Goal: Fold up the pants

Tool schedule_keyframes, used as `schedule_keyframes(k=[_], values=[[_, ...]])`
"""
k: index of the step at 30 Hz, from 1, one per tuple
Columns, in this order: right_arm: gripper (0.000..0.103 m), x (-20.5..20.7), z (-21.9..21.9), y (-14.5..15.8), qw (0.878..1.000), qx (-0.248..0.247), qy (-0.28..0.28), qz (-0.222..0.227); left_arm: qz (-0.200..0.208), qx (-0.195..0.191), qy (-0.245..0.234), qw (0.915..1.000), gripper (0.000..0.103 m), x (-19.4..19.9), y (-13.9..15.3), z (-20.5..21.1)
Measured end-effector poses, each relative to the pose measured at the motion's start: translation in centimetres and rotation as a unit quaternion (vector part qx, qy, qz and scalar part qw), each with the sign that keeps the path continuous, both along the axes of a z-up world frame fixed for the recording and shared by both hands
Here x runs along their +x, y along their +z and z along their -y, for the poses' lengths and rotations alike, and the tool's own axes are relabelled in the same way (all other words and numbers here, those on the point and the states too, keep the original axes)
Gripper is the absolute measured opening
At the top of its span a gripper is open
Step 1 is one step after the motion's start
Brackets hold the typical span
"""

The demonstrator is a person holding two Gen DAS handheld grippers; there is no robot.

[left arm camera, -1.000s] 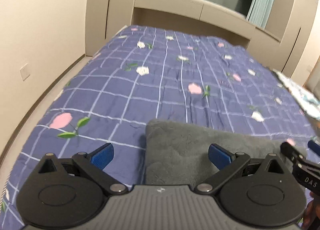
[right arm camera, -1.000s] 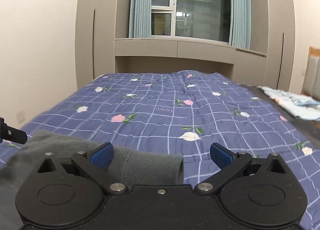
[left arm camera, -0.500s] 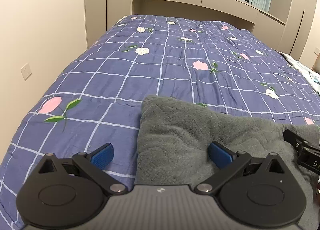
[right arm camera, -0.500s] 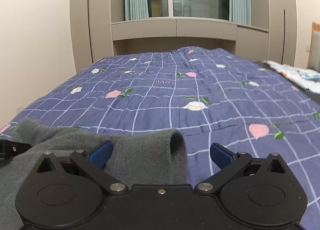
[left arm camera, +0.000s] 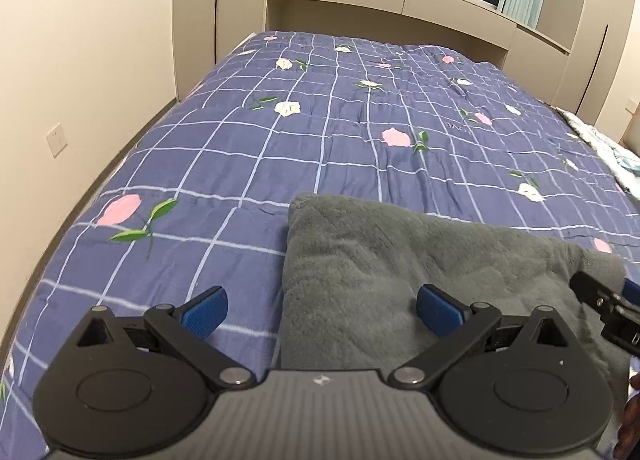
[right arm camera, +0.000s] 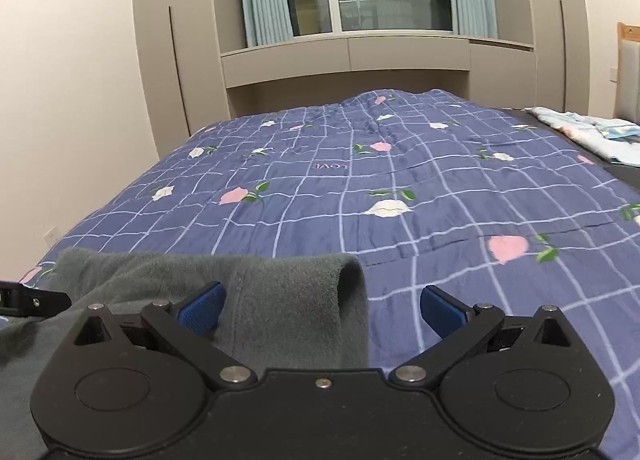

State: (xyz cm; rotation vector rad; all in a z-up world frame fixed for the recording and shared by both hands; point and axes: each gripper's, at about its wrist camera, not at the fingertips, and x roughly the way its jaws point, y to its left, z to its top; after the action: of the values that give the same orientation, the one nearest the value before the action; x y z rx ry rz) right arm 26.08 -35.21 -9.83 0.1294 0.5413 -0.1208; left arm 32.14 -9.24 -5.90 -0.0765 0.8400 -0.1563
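The grey fleece pants (left arm camera: 400,260) lie folded on the blue flowered quilt (left arm camera: 320,140) at the near edge of the bed. My left gripper (left arm camera: 322,310) is open, its jaws wide apart over the folded pile's left edge. My right gripper (right arm camera: 322,310) is open over the pile's right end (right arm camera: 296,300), where a rolled fold edge stands up. The right gripper's tip (left arm camera: 608,300) shows at the right of the left wrist view. The left gripper's tip (right arm camera: 32,300) shows at the left of the right wrist view.
The quilt (right arm camera: 400,188) stretches to beige cabinets (right arm camera: 344,60) under a curtained window. A wall with a socket (left arm camera: 56,138) runs along the bed's left side. A pale patterned cloth (right arm camera: 592,136) lies at the far right.
Both grippers stay open and have tilted and drawn closer over the pants. The folded pile has not visibly moved.
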Motion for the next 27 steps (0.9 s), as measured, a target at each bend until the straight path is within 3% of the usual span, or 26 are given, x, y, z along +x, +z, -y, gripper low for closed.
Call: schedule_keyframes(k=[6,10,16,27], values=[[0.103,-4.0,-1.4,1.2,0.999,-0.018,0.023,0.019,0.003,-0.019,-0.016,0.9997,0.103,-2.8,1.0,-0.3],[0.103,-5.5,-1.8,0.1,0.999,-0.025,0.034,-0.006,-0.014,-0.02,-0.027,0.9993,0.102,-4.4,-0.3,-0.2],[0.103,-6.2,-0.2,-2.3,0.997,0.066,0.01,-0.025,-0.029,-0.043,-0.022,0.9984,0.103,-5.2,-1.7,-0.8],[0.103,-6.3,-0.3,-2.7,0.996,0.084,0.006,-0.021,-0.029,-0.045,-0.023,0.9983,0.103,-5.0,-1.8,-0.8]])
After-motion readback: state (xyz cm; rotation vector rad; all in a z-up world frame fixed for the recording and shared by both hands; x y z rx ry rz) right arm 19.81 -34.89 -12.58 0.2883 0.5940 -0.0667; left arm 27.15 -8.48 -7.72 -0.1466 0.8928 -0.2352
